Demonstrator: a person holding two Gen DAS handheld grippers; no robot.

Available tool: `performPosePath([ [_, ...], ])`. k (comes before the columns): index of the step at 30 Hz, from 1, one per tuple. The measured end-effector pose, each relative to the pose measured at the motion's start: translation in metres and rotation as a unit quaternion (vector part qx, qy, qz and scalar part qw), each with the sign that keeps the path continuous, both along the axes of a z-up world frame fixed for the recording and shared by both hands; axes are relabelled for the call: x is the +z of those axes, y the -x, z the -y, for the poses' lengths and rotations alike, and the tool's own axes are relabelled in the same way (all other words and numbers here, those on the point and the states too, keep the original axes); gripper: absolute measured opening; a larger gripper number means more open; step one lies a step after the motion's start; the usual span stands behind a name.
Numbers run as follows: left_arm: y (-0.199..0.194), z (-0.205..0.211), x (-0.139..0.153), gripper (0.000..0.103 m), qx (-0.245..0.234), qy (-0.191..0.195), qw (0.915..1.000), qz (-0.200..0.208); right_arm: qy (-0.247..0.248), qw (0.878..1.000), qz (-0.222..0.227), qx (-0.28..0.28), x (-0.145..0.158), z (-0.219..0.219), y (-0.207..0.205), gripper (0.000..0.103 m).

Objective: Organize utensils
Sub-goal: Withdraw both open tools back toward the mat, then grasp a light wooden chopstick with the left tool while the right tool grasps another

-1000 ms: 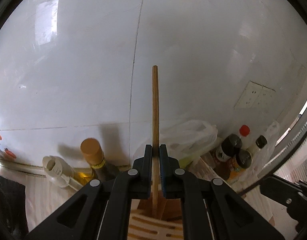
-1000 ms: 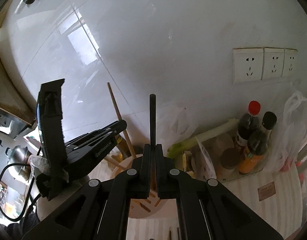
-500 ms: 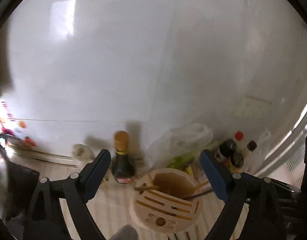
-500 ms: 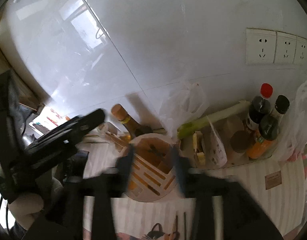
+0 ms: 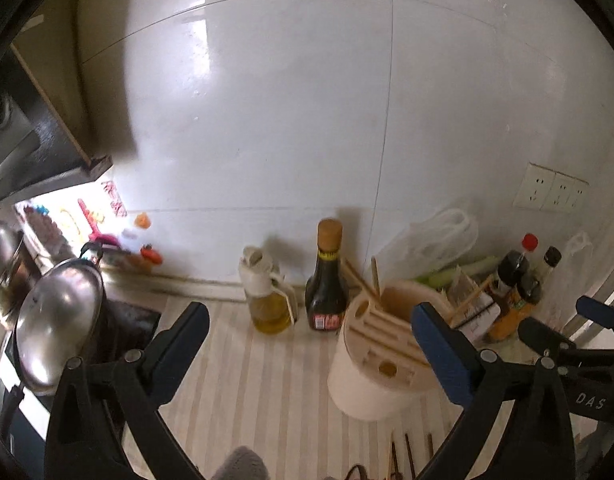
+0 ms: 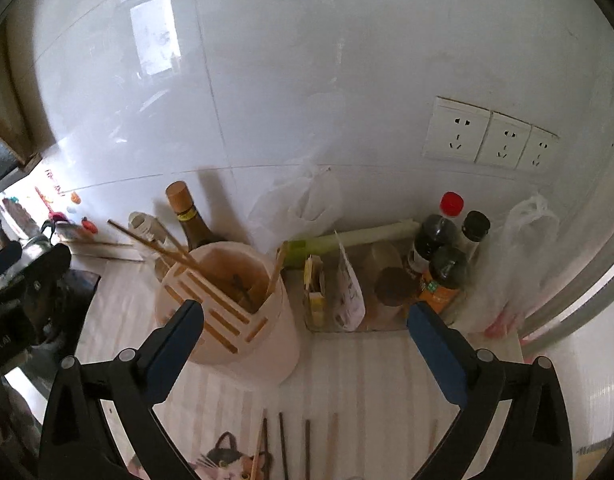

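Observation:
A cream round utensil holder [image 6: 243, 312] with a slotted top stands on the striped counter; it also shows in the left wrist view [image 5: 381, 364]. Wooden chopsticks [image 6: 163, 250] lean out of it, and a dark one lies inside. Several loose chopsticks [image 6: 307, 448] lie on the counter in front, also in the left wrist view [image 5: 407, 456]. My right gripper [image 6: 305, 330] is open and empty, above and in front of the holder. My left gripper [image 5: 309, 338] is open and empty, to the holder's left.
A dark sauce bottle [image 5: 327, 280] and an oil jug [image 5: 267, 296] stand by the wall. A tray [image 6: 331, 326] with packets, a leek [image 6: 355, 236] and sauce bottles [image 6: 443, 256] stands at right. Pots [image 5: 55, 320] stand at left. Wall sockets [image 6: 491, 138].
Both grippers held a chopstick upright over the holder, then opened. The chopsticks now stand in the holder. Both grippers have pulled back and up.

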State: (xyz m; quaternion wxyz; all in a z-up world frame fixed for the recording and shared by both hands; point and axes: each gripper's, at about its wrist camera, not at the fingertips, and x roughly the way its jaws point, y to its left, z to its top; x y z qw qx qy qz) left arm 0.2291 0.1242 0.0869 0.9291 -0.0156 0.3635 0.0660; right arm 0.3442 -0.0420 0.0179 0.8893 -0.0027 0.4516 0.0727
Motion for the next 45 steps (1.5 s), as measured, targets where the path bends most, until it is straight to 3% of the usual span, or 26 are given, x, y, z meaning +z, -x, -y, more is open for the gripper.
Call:
performPosePath([
  [7, 0.036, 0.013, 0.007, 0.103, 0.020, 0.001, 0.9998, -0.001, -0.057, 0.998, 0.021, 0.003, 0.017, 0.027, 0.036, 0.103],
  [11, 0.062, 0.027, -0.001, 0.103, 0.032, -0.004, 0.9994, -0.011, -0.079, 0.997, 0.020, -0.010, 0.010, 0.059, 0.064, 0.103],
  [16, 0.084, 0.050, -0.046, 0.103, 0.038, -0.006, 0.9972, -0.065, -0.073, 0.996, -0.036, -0.040, -0.034, 0.101, 0.087, 0.103],
  [20, 0.087, 0.067, -0.104, 0.102, 0.031, 0.000, 0.9904, -0.134, -0.061, 0.991, -0.104, -0.062, -0.089, 0.134, 0.097, 0.082],
  [25, 0.079, 0.086, -0.192, 0.078, 0.003, 0.008, 0.9688, -0.248, -0.049, 0.975, -0.189, -0.106, -0.166, 0.180, 0.106, 0.076],
  [28, 0.073, 0.096, -0.230, 0.067, -0.019, 0.019, 0.9551, -0.295, -0.046, 0.964, -0.228, -0.130, -0.205, 0.204, 0.110, 0.073],
  [35, 0.067, 0.121, -0.281, 0.055, -0.055, 0.004, 0.9351, -0.350, -0.030, 0.947, -0.279, -0.155, -0.257, 0.228, 0.112, 0.068],
  [37, 0.067, 0.123, -0.287, 0.038, -0.058, 0.002, 0.9330, -0.355, -0.025, 0.944, -0.289, -0.154, -0.267, 0.229, 0.114, 0.064],
  [40, 0.070, 0.126, -0.292, 0.007, -0.069, 0.009, 0.9332, -0.352, -0.022, 0.942, -0.302, -0.147, -0.279, 0.227, 0.113, 0.050],
  [42, 0.073, 0.128, -0.291, 0.005, -0.073, 0.001, 0.9346, -0.348, -0.025, 0.942, -0.309, -0.132, -0.288, 0.220, 0.114, 0.036],
  [43, 0.074, 0.127, -0.292, 0.005, -0.068, 0.001, 0.9355, -0.347, -0.016, 0.944, -0.305, -0.125, -0.290, 0.215, 0.115, 0.035],
  [44, 0.075, 0.125, -0.291, 0.005, -0.064, 0.004, 0.9361, -0.346, -0.006, 0.948, -0.295, -0.115, -0.289, 0.207, 0.115, 0.018],
  [45, 0.077, 0.120, -0.291, 0.004, -0.055, 0.013, 0.9362, -0.347, 0.003, 0.950, -0.293, -0.106, -0.289, 0.199, 0.116, 0.010],
])
